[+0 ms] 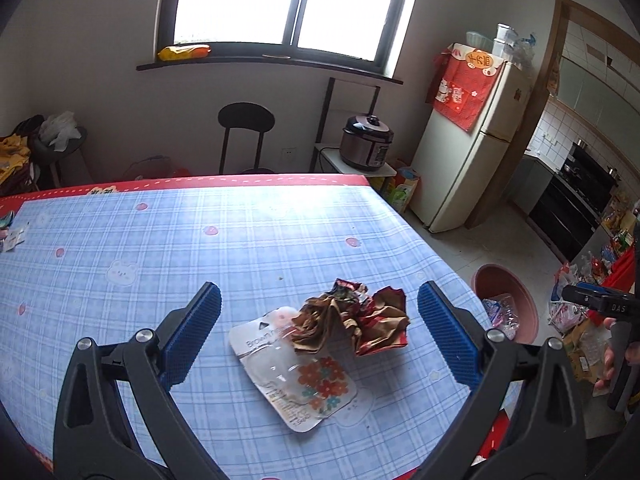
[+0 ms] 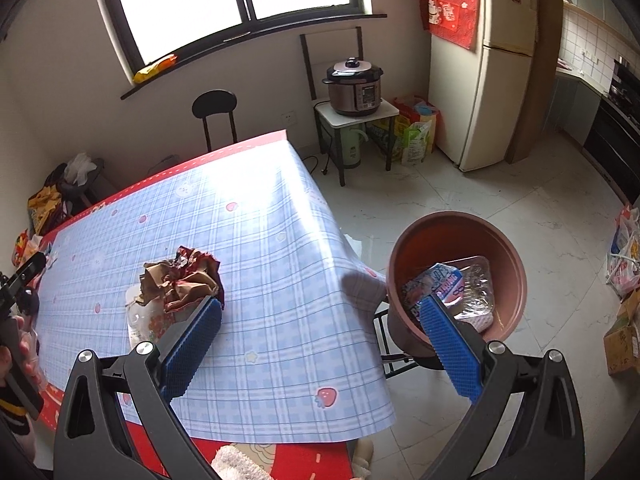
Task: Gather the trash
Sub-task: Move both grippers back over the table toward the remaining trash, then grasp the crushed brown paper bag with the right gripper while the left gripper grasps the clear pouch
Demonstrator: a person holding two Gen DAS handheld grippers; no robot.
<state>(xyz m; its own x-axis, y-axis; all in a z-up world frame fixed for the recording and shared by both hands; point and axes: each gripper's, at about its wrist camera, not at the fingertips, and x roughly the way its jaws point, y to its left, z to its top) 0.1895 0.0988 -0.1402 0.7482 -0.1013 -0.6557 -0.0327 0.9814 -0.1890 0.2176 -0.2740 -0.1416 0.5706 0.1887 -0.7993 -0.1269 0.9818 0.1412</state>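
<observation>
Left gripper [image 1: 319,338] hangs w/ jaws wide, empty, over the crumpled wrapper [image 1: 356,322] atop a clear packet [image 1: 296,376] on the table [image 1: 160,240]. Right gripper [image 2: 320,334] gapes, empty; bin [image 2: 516,268] at 3 o'clock. Pick-up step: next, drop and pinch the wrapper.

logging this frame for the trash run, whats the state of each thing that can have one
left hand-held gripper: open, empty, above the wrappers
right hand-held gripper: open, empty, between table edge and bin
crumpled brown wrapper: crushed, resting partly on the clear packet
clear plastic packet: flat on the table
brown bin: upright on the floor, packaging already inside
pressure cooker: lid on
window: appears shut
</observation>
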